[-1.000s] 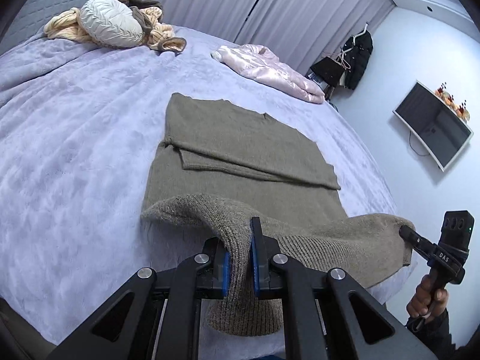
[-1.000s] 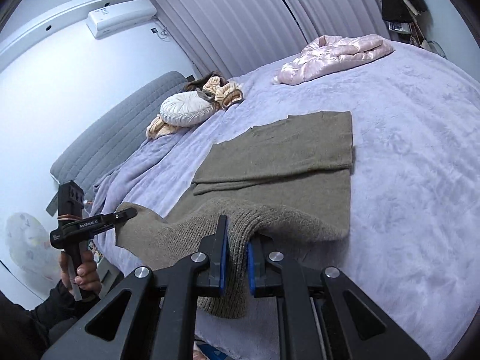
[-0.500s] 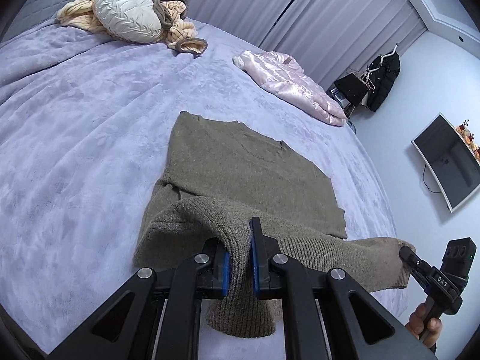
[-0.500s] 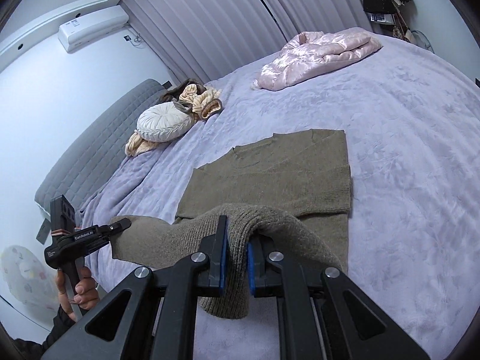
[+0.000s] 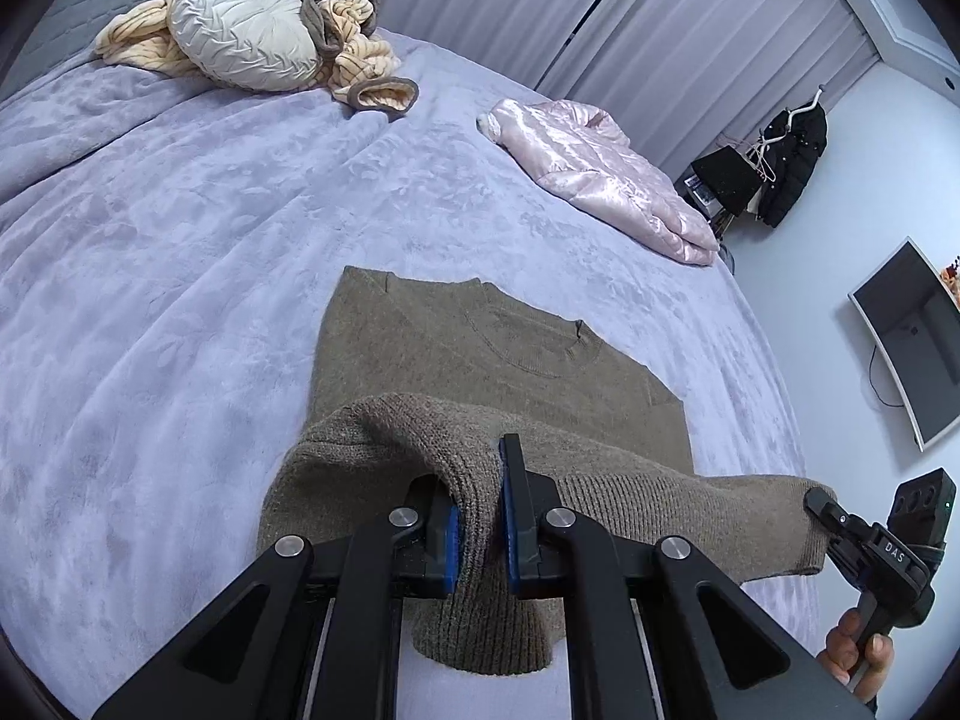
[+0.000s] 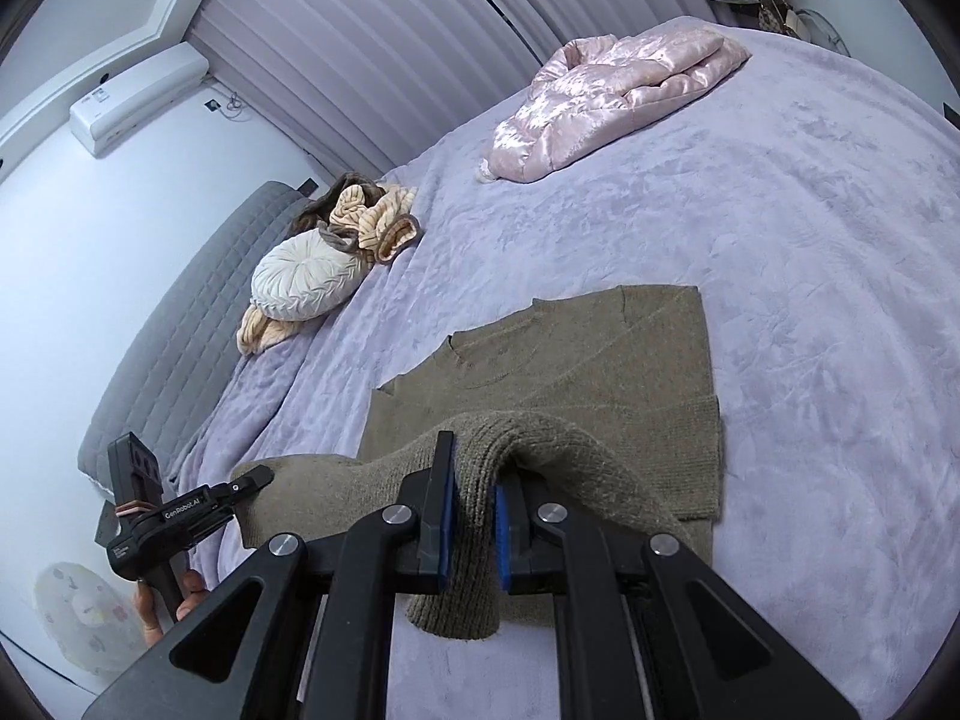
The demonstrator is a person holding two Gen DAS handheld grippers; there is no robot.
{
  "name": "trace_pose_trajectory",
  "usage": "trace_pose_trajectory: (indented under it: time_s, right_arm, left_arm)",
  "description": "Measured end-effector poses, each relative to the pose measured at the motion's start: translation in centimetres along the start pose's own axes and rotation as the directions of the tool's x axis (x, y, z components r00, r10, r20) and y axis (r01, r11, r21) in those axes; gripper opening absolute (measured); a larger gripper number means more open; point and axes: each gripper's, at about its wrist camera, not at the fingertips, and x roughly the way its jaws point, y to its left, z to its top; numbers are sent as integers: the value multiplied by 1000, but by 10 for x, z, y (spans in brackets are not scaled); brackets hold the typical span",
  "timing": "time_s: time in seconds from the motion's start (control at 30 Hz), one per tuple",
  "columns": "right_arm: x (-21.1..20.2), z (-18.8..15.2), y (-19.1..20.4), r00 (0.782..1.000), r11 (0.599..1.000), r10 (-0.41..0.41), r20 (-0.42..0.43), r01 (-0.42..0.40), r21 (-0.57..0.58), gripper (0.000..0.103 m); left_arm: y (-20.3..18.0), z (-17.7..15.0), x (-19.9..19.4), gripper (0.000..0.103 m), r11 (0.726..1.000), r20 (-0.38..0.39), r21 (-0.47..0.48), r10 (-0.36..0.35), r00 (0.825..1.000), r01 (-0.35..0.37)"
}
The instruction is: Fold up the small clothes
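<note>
An olive-brown knit sweater (image 5: 492,354) lies on the lilac bed, its neckline facing away from me. My left gripper (image 5: 480,516) is shut on one bottom corner of its ribbed hem, which is lifted and stretched above the body. My right gripper (image 6: 474,510) is shut on the other hem corner of the sweater (image 6: 576,354). Each wrist view also shows the opposite gripper at the end of the raised hem: the right gripper (image 5: 822,504) and the left gripper (image 6: 252,477), both held by hands. The lower body of the sweater is hidden under the raised hem.
The lilac bed cover (image 5: 180,276) spreads all around. A pink satin jacket (image 5: 606,174) lies far right, a white round cushion (image 5: 246,39) on cream and brown clothes far left. A wall TV (image 5: 912,336) and hanging black coat (image 5: 792,162) stand beyond the bed's right edge.
Both grippers have carried the raised hem forward over the sweater's body toward the neckline, covering the folded sleeve. Their hold on the hem is unchanged.
</note>
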Motion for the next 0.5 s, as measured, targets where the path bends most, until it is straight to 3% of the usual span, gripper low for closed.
trace_pose_trajectory:
  time_s: [0.5]
  right_arm:
    - [67,52,-19,998,998,-47,-46,48,40,11]
  left_arm:
    - [5,52,69,12,998,-66,-44,41,997,-44]
